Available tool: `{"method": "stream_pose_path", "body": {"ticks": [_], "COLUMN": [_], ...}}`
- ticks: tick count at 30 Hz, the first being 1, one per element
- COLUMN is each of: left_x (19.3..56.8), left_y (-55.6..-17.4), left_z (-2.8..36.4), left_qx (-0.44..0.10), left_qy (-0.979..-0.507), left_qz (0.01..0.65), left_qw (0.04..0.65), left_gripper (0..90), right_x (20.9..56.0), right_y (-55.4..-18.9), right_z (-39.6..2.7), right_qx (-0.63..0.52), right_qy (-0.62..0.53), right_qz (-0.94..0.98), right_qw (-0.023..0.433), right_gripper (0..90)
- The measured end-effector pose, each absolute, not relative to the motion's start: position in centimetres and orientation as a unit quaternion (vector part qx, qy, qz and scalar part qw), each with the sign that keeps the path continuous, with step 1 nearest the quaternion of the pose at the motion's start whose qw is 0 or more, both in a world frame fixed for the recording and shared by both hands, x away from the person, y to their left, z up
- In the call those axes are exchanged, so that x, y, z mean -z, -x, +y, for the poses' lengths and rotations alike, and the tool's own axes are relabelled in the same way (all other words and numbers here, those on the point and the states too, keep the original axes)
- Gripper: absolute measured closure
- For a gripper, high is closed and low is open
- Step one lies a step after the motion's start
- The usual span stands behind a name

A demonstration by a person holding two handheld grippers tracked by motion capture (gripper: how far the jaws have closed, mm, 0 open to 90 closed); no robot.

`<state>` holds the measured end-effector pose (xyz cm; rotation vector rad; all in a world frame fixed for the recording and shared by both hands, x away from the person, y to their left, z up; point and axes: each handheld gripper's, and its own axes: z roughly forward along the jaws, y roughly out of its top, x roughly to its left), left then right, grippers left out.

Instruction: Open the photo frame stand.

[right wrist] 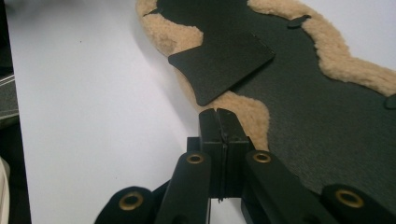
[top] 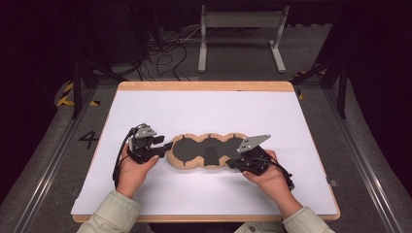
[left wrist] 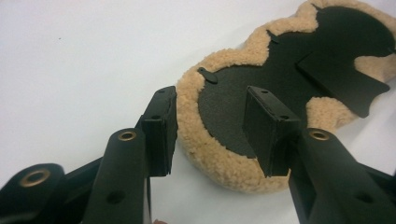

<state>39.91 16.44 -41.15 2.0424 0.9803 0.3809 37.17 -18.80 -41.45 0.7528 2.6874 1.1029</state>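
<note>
Left gripper (left wrist: 210, 133): released, jaws straddling the fleece pad's (top: 204, 151) left rim.
Right gripper (right wrist: 219, 122): clenched empty, tips at pad's near-right edge.

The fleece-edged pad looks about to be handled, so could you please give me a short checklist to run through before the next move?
1. Left gripper open: ok, its fingers stand apart.
2. Left gripper straddles the edge of the fleece-edged pad: ok, one finger lies outside the fleece rim, the other over the black centre.
3. Right gripper ready to grasp: not ok, its fingers are shut together.
4. Right gripper holds the pad: cannot tell, the closed tips sit at the fleece rim but no material shows between them.
5. Black flap lying flat: not ok, one corner overhangs the fleece rim.
6. Pad resting flat on the white table surface: ok.
</note>
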Motion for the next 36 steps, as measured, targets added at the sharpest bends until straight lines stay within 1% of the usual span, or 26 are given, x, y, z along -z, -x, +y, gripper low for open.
{"method": "stream_pose_path", "body": {"ticks": [2,5,11,21,31,36], "left_x": [41.3,41.3,41.6,41.7,41.7,41.8], "left_y": [-39.8,-39.7,-39.7,-39.7,-39.7,-39.8], "left_z": [16.5,16.5,16.4,16.4,16.5,16.5], "left_qx": [-0.168,-0.174,-0.166,-0.164,-0.157,-0.154], "left_qy": [-0.808,-0.808,-0.810,-0.810,-0.812,-0.812], "left_qz": [0.386,0.383,0.385,0.386,0.385,0.384], "left_qw": [0.412,0.413,0.411,0.410,0.410,0.411], "left_gripper": [55.3,55.3,54.8,53.7,53.4,53.4], "right_x": [41.7,41.9,42.8,43.8,43.2,42.5], "right_y": [-37.2,-37.3,-37.5,-38.0,-38.0,-38.0], "right_z": [-18.2,-17.9,-17.0,-16.5,-16.5,-16.8], "right_qx": [-0.362,-0.358,-0.335,-0.331,-0.355,-0.372], "right_qy": [-0.247,-0.244,-0.249,-0.256,-0.252,-0.255], "right_qz": [0.897,0.899,0.907,0.907,0.899,0.891], "right_qw": [0.065,0.063,0.051,0.037,0.048,0.061], "right_gripper": [90.0,90.0,90.0,90.0,90.0,90.0]}}
